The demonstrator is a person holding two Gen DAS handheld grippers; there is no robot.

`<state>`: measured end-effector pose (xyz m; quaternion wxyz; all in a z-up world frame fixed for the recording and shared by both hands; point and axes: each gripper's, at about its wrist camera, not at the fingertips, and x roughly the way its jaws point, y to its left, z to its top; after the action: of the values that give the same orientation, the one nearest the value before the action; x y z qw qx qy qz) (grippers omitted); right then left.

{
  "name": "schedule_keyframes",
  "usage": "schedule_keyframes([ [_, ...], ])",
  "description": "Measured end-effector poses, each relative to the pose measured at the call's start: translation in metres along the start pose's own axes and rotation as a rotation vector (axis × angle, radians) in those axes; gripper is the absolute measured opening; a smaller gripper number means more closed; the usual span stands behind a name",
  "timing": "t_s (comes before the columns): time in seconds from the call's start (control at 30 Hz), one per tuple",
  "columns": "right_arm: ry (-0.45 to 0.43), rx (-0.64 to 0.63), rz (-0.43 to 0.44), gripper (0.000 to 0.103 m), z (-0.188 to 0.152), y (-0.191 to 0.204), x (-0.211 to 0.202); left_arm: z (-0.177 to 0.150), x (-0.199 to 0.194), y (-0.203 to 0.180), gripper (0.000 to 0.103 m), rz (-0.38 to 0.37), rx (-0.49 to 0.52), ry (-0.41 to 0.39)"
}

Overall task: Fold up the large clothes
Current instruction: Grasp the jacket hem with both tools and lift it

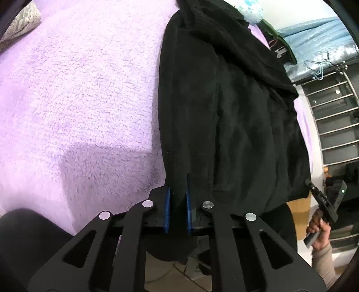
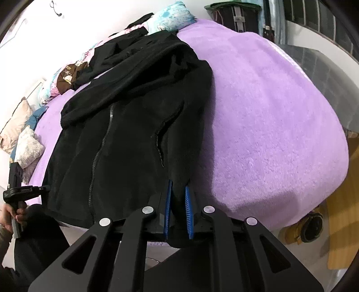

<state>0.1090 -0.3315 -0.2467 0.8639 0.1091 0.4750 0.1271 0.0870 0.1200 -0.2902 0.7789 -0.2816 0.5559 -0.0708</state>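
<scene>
left gripper, right gripper fingers clamp jacket hem | long axis runs away, hood far

bed under purple fleece blanket; black zip jacket spread flat; pillows, possibly more clothes, at far edge.

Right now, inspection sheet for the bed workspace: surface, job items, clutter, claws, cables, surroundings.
Surface: purple fleece blanket covering the bed.
Job's things: black zip jacket lying flat, hem toward the claws.
Clutter: pillows and printed bedding at the far end.
Claws: left claw shut on the hem; right claw shut on the hem.
Cables: nothing seen.
Surroundings: window bars, yellow shoe on the floor.
</scene>
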Motion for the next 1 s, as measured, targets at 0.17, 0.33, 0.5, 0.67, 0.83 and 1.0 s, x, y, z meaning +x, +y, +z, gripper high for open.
schedule_keyframes([
  [0.17,-0.036,0.012,0.054,0.009,0.008,0.004,-0.016,-0.003,-0.024,-0.006,0.009,-0.079,0.013,-0.062],
  [0.33,-0.071,-0.016,0.080,0.007,0.013,0.012,-0.037,-0.005,-0.046,-0.013,0.008,-0.111,0.010,-0.108],
  [0.5,-0.137,0.027,0.135,0.007,0.026,0.012,-0.065,-0.006,-0.076,-0.027,0.007,-0.137,0.034,-0.148],
  [0.67,-0.169,0.026,0.153,0.007,0.049,0.014,-0.082,0.003,-0.099,-0.039,0.007,-0.136,0.025,-0.169],
  [0.83,-0.196,0.022,0.154,0.007,0.072,0.017,-0.090,0.030,-0.111,-0.047,0.007,-0.147,-0.024,-0.161],
  [1.0,-0.225,0.024,0.163,0.006,0.091,0.025,-0.095,0.061,-0.119,-0.059,0.007,-0.147,-0.065,-0.079],
])
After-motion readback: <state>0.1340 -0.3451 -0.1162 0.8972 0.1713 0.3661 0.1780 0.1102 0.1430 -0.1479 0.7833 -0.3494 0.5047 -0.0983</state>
